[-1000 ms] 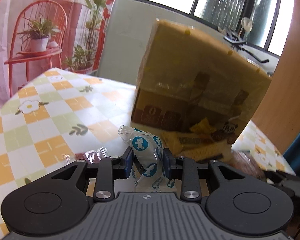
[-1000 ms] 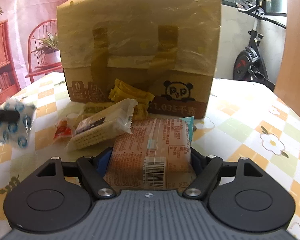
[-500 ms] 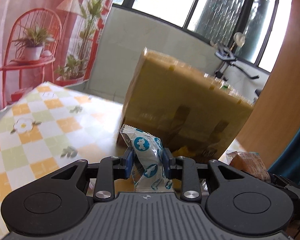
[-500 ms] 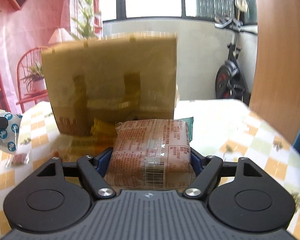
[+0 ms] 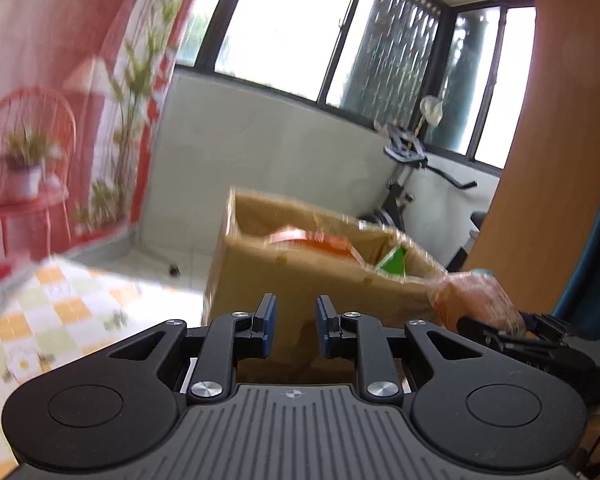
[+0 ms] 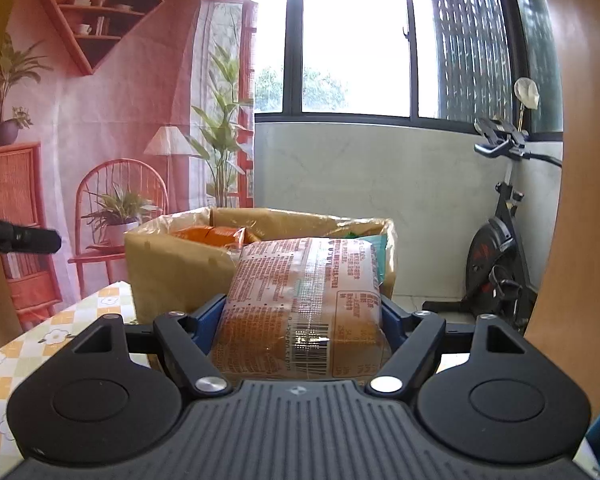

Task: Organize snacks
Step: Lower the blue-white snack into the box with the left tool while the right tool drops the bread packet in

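An open brown cardboard box (image 5: 300,276) stands on the table, with orange packets (image 5: 312,242) and a green one (image 5: 394,262) inside. My left gripper (image 5: 292,320) hovers in front of the box near its rim height. Its jaws are closing to a narrow gap with nothing between them. The blue-and-white packet is out of sight. My right gripper (image 6: 304,312) is shut on a wide orange-brown snack packet (image 6: 304,280), held level before the box (image 6: 172,268). The left wrist view shows that packet (image 5: 476,296) at the right edge. The left gripper's fingers (image 6: 40,239) poke in at the far left of the right wrist view.
A checked floral tablecloth (image 5: 60,312) covers the table on the left side. An exercise bike (image 6: 496,256) stands behind the table by the white wall. A wooden panel (image 5: 556,160) rises at the right. A printed pink backdrop hangs at the left.
Both grippers have risen, so the box's open top now shows. The blue-and-white packet has gone from the left jaws, which have narrowed. The right gripper still holds its packet.
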A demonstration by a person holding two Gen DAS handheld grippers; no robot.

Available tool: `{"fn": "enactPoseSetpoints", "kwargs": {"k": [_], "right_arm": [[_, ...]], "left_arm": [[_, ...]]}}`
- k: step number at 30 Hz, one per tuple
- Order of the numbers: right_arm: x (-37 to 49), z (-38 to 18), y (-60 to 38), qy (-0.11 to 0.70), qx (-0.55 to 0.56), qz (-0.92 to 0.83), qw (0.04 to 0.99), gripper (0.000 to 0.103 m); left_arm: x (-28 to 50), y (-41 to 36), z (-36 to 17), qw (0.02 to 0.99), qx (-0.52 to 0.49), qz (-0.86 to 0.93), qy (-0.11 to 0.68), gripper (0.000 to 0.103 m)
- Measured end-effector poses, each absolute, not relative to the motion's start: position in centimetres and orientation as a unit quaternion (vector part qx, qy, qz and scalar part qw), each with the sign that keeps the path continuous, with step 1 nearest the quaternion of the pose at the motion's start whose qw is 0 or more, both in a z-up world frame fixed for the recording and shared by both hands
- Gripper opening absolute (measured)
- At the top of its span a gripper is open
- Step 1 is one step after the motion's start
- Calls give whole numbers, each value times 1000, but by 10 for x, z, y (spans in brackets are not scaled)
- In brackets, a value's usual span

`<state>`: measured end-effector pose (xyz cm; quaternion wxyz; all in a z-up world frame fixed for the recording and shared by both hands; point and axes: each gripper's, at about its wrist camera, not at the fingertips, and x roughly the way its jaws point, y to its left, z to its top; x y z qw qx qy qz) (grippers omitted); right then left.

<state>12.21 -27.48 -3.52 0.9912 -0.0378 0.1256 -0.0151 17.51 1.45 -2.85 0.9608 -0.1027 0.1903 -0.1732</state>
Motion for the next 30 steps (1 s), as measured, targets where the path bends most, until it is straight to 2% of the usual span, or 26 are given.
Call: {"fn": "enactPoseSetpoints", "kwargs": {"k": [1,3,4,5,8,16,18,19,20,23,30], "right_arm": [[125,-35,-275,127,-38,-15,991,78],[128,-40,-277,135,-33,-8,990,78],[130,-43,-276,142,-29,-4,989,78],[133,-47,-277,150,-26,0,988,78],[140,-57,-276,173,-20,10,985,78],[142,-59,-274,177,-23,20,984,78],[142,-61,-275,181,-21,18,983,78],[141,-62,-276,183,-20,17,983,78],[141,-64,-277,185,-18,16,982,78],[140,-66,-279,190,-13,14,982,78],[131,-50,-279,173,-18,17,985,78]], "left_arm": [[176,19,-38,959,-104,-172,200,26],[182,20,-57,954,-93,-173,227,47],[185,22,-70,949,-90,-176,247,62],[189,23,-83,942,-90,-180,267,64],[199,20,-120,922,-83,-199,322,64],[226,5,-180,897,-68,-193,392,65],[228,3,-187,894,-65,-189,401,64],[228,3,-190,893,-68,-189,402,60],[225,1,-191,893,-73,-195,399,42],[216,2,-183,900,-63,-189,388,36],[202,27,-118,922,-67,-188,332,34]]}}
